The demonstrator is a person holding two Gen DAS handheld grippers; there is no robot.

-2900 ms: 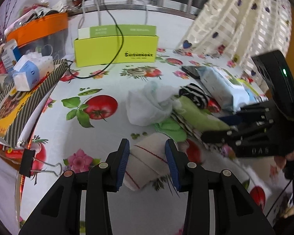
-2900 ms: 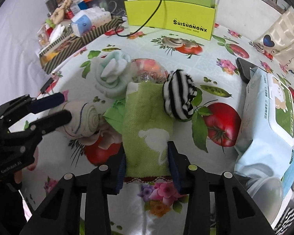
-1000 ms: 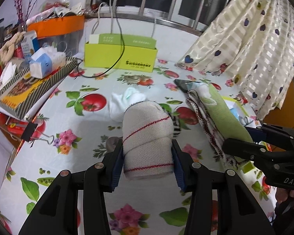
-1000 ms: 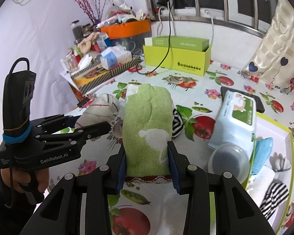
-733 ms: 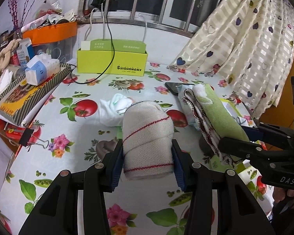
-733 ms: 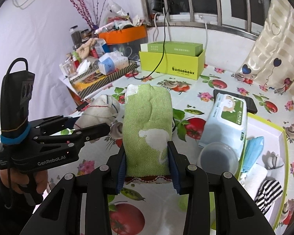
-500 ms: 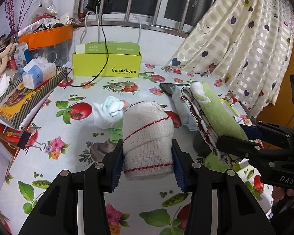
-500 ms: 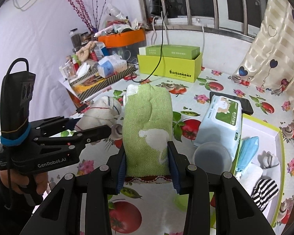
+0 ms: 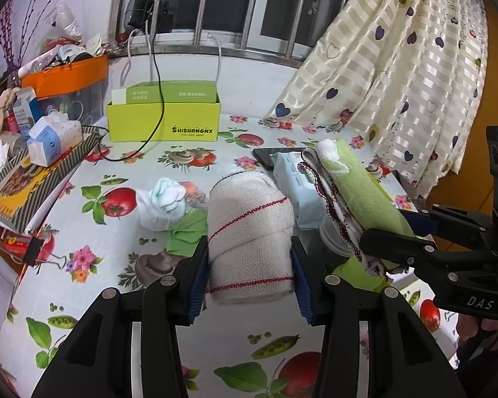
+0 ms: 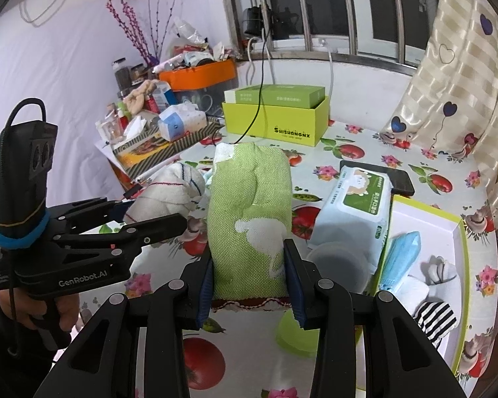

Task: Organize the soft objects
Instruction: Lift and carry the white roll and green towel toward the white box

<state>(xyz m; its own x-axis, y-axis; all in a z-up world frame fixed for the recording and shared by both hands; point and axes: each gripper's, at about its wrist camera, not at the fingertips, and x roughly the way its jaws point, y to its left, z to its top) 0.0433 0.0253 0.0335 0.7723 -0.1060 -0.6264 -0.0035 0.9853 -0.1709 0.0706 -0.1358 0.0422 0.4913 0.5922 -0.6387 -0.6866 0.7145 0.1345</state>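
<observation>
My left gripper (image 9: 250,278) is shut on a rolled white cloth with red stitching (image 9: 249,232) and holds it above the table. My right gripper (image 10: 250,285) is shut on a folded green towel (image 10: 249,212), also lifted. Each gripper shows in the other's view: the right one with the green towel (image 9: 362,192), the left one with the white roll (image 10: 169,192). A small white-and-green sock ball (image 9: 162,202) and a green cloth (image 9: 189,235) lie on the table. A white tray with a yellow rim (image 10: 455,229) at the right holds a striped sock (image 10: 435,321) and white socks (image 10: 441,268).
A pack of wet wipes (image 10: 355,209) and a phone (image 10: 398,175) lie beside the tray. A yellow-green box (image 9: 162,122) stands at the back. A cluttered striped tray (image 9: 26,182) is at the left. A curtain (image 9: 398,83) hangs at the right. A clear lid (image 10: 342,265) lies below my right gripper.
Both grippers have closed on their cloths and lifted them off the table. Over the last second both views have risen and pulled back a little, grips unchanged.
</observation>
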